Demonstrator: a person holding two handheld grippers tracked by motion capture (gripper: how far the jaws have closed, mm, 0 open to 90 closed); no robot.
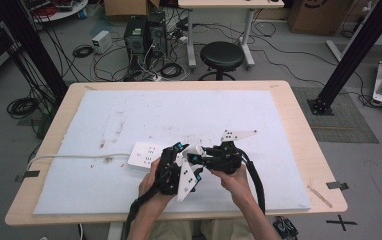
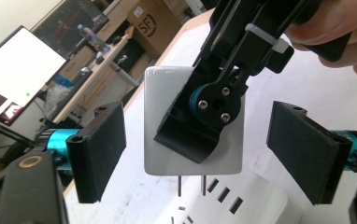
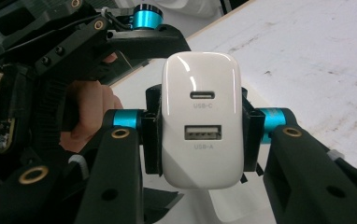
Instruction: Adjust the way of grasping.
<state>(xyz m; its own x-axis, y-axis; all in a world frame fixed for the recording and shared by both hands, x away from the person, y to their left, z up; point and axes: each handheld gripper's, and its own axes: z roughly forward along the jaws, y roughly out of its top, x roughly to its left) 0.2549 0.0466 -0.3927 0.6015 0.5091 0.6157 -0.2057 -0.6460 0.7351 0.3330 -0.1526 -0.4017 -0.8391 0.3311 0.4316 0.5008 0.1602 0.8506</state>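
White charger (image 3: pixel 201 126) sits clamped between the right hand-held gripper's (image 3: pixel 201 140) jaws.

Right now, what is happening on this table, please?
A person works with two hand-held grippers. The right gripper is clamped on a white USB charger and holds it with its prongs just above a white power strip. The left gripper stands open on either side of the charger, not touching it. The charger is not yet plugged in.
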